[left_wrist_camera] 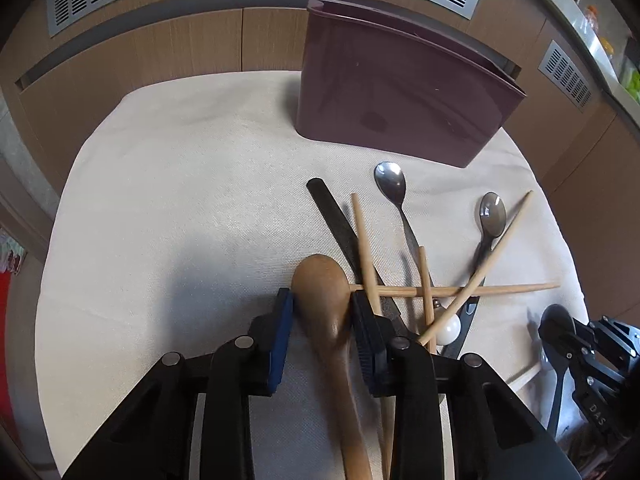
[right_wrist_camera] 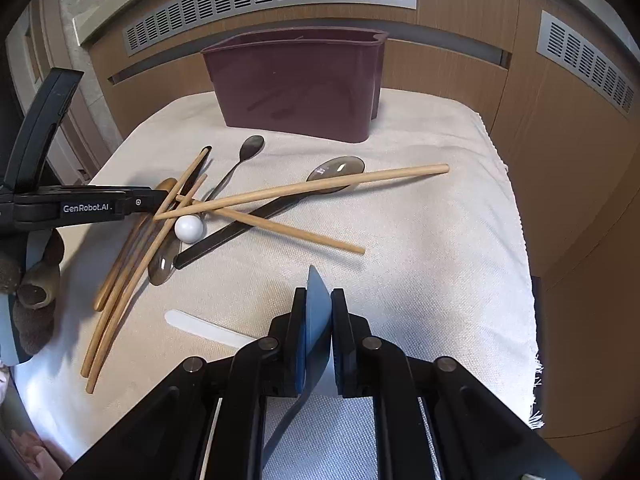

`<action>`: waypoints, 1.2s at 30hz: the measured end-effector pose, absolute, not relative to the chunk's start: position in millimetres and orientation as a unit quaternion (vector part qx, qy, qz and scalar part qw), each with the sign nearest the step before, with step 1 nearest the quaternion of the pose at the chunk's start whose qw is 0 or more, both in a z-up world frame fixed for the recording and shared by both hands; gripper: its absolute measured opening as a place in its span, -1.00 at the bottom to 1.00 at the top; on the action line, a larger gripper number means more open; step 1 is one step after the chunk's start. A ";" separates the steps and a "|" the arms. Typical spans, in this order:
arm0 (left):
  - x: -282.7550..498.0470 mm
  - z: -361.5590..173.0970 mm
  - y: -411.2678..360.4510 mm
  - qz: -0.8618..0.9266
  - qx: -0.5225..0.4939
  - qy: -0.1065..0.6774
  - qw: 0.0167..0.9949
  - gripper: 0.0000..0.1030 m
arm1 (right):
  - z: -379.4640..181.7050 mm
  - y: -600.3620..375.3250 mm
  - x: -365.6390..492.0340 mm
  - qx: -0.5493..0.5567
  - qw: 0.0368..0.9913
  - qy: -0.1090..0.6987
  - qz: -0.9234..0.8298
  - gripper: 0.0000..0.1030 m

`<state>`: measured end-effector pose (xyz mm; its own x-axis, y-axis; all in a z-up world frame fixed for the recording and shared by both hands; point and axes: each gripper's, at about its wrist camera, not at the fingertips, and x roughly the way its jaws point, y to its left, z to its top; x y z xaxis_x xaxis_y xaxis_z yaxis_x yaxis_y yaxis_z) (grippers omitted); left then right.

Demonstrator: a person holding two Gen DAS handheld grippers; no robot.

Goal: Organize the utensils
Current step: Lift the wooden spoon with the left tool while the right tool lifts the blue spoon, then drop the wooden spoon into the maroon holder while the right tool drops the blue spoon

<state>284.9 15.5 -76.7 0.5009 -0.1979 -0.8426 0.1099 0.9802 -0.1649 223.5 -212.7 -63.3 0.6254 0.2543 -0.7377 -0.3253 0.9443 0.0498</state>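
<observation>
My left gripper (left_wrist_camera: 322, 312): matte black plastic frame, triangular cut-outs in the side arms, round silver pivot screws.
Left fingers (left_wrist_camera: 280, 340): black holders, one faced with a blue pad, the other with a ribbed dark pad.
My right gripper (right_wrist_camera: 319, 320): same black frame, silver screws, blue pads.
Markings: white "GenRobot.AI" lettering along my left gripper's side; "DAS" on my right gripper's body.

Left gripper (left_wrist_camera: 322, 312) jaws clamp a wooden spoon (left_wrist_camera: 324, 292); right gripper (right_wrist_camera: 319, 320) pinches a grey spoon (right_wrist_camera: 316, 312).
</observation>
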 end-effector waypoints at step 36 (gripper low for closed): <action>204.8 188.2 9.3 -0.103 -0.006 0.096 0.990 -0.40 | 194.7 -216.6 190.3 -0.064 0.989 -0.031 0.126 -0.80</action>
<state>204.8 9.3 188.2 0.9605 -0.2047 -0.1883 0.2025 0.9788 -0.0315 190.3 -216.6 194.7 0.9664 0.2531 0.0451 -0.2452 0.9601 -0.1344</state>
